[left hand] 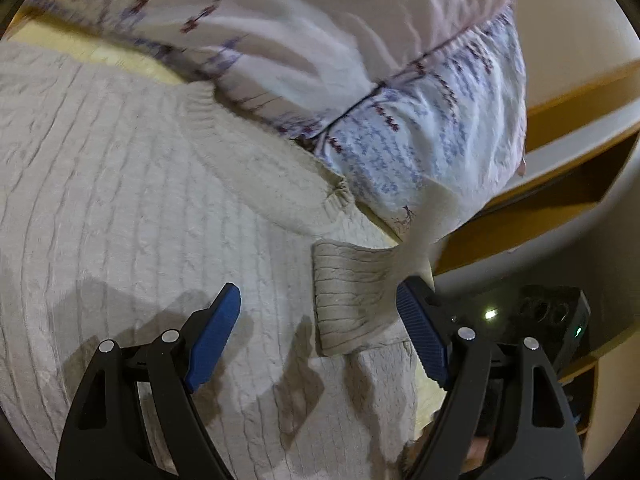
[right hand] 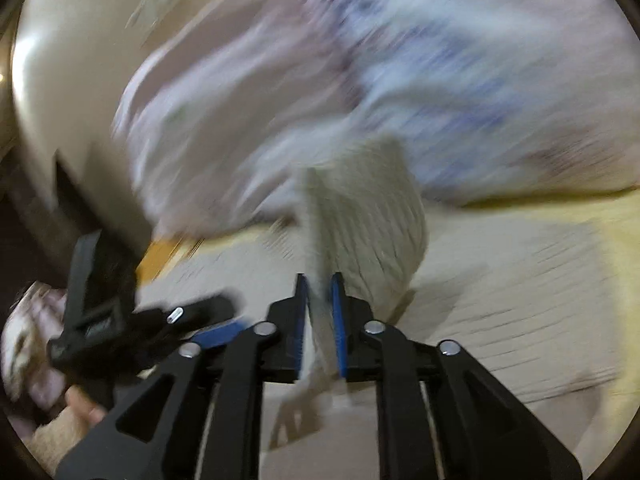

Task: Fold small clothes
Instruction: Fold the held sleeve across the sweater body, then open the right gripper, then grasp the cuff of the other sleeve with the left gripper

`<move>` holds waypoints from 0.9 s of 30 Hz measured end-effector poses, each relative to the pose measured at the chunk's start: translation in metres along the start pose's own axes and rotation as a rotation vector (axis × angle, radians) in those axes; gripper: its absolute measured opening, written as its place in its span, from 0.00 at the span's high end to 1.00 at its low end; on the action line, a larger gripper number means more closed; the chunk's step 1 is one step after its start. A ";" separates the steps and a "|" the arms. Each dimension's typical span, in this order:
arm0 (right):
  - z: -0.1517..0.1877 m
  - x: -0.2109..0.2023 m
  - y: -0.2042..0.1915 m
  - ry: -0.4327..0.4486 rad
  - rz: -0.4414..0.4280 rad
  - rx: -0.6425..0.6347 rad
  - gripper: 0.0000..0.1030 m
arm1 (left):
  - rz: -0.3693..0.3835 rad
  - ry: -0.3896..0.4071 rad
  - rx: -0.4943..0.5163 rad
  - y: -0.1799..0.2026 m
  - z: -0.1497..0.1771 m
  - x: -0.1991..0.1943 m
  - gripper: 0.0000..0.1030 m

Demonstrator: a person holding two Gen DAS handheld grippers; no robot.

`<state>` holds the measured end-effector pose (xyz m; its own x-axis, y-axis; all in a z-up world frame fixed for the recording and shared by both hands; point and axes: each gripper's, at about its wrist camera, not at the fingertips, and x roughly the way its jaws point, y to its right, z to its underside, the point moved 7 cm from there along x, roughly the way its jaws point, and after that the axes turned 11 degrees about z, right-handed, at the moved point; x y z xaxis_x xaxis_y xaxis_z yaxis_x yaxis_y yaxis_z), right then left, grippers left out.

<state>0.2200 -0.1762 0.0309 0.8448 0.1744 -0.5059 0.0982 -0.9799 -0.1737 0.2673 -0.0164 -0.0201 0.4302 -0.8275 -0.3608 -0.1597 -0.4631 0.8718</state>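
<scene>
A cream cable-knit sweater lies spread on a yellow sheet. Its ribbed sleeve cuff rests on the sweater body. My left gripper hovers open just above, the cuff lying between its blue pads and close to the right one, untouched. In the blurred right wrist view, my right gripper has its jaws narrow, and a fold of the sleeve passes between the pads and rises ahead of them. The left gripper's fingers show at the lower left of that view.
A bulky white and pink quilt with blue and red print lies beyond the sweater and overlaps its far edge. A wooden frame runs on the right. A person's hand holds the left gripper.
</scene>
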 end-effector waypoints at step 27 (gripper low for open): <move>0.070 -0.077 0.173 0.010 0.107 0.675 0.45 | -0.035 0.027 -0.251 -0.032 0.006 0.003 0.65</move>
<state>0.1349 -0.3523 -0.0195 0.8365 0.0761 -0.5426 -0.3332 -0.7156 -0.6139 0.2687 -0.0064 -0.0507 0.4559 -0.8017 -0.3865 0.0802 -0.3955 0.9150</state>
